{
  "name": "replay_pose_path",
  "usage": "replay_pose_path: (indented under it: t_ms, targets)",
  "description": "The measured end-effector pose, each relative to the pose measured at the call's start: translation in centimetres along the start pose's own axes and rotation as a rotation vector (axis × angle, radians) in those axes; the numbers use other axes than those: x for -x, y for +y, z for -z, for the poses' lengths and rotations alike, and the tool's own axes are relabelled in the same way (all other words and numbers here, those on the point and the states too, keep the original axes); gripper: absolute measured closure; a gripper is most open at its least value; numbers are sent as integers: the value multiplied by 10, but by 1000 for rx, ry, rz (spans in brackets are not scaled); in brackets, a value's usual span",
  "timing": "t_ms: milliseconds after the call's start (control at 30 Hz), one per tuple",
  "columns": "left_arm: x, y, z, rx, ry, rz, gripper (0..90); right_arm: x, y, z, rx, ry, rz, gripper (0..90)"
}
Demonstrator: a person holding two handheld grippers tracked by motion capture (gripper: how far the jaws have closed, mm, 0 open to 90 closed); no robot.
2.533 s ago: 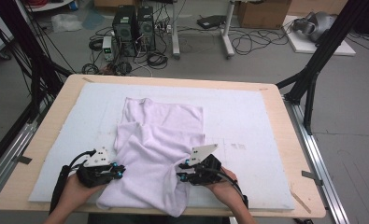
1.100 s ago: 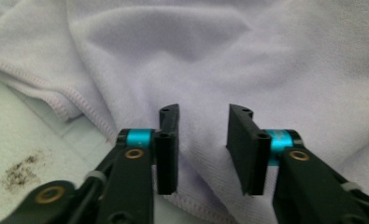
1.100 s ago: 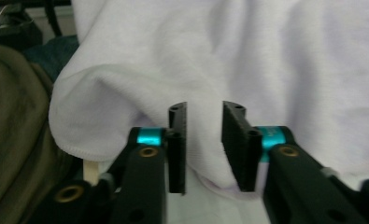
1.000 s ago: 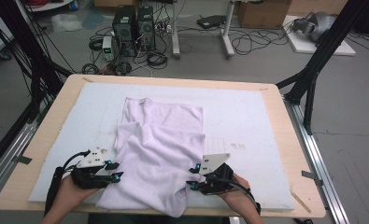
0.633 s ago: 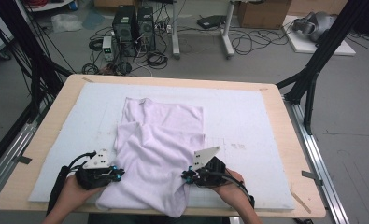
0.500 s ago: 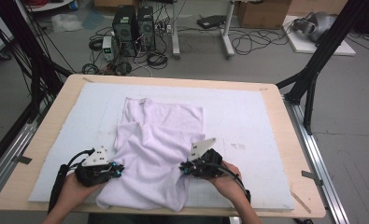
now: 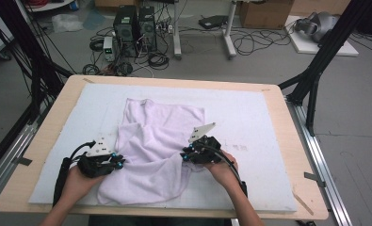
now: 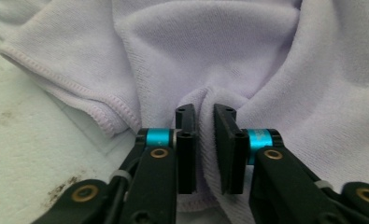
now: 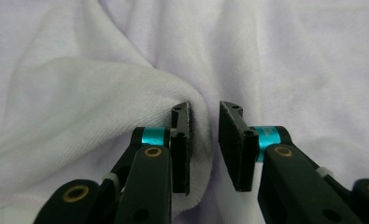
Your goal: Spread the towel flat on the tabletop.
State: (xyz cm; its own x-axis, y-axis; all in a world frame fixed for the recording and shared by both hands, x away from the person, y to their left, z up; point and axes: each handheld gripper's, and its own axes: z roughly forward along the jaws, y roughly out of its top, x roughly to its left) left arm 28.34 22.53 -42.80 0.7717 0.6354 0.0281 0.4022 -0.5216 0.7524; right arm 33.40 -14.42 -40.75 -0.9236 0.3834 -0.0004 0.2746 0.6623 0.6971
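A lavender towel point(image 7: 160, 136) lies rumpled on the white mat point(image 7: 249, 117). My left gripper point(image 7: 120, 162) is at the towel's lower left edge. In the left gripper view, my left gripper point(image 8: 204, 116) has a ridge of the towel point(image 8: 219, 56) filling the narrow gap between its pads; the jaws have just been opening a little. My right gripper point(image 7: 186, 155) sits on the towel's right side, near its middle. In the right gripper view, my right gripper point(image 9: 204, 112) has a towel point(image 9: 102, 93) fold draped against one pad, with a slit of space before the other; its jaws have just been opening.
The mat covers a wooden table point(image 7: 289, 141) with bare mat to the right of the towel. Black frame legs point(image 7: 315, 80) stand at the table's right and left. Computer towers point(image 7: 134, 23) and cables lie on the floor beyond the far edge.
My right gripper has moved up and left toward the towel's middle, and the towel's lower right part has bunched inward with it. The left gripper has stayed at the lower left edge.
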Motion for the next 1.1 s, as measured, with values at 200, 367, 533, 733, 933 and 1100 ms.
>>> replay_pose_path:
  t_ms: [200,367,533,733,933,1100]
  targets:
    - [6,-2,19,41,-9,-6,631,-25,-10,32,94,-25,60,669]
    - [14,-6,29,65,-66,-15,606,-46,-28,33,109,-3,108,683]
    - [21,-12,20,18,-111,-45,604,-51,-34,11,51,43,123,664]
    - [19,-17,8,-19,-133,-55,698,-52,-34,-9,-30,77,158,689]
    - [20,-17,11,-11,-132,-54,866,-56,-37,-6,-19,119,183,868]
    - [27,-17,24,-4,-126,-57,873,-63,-42,11,10,140,172,873]
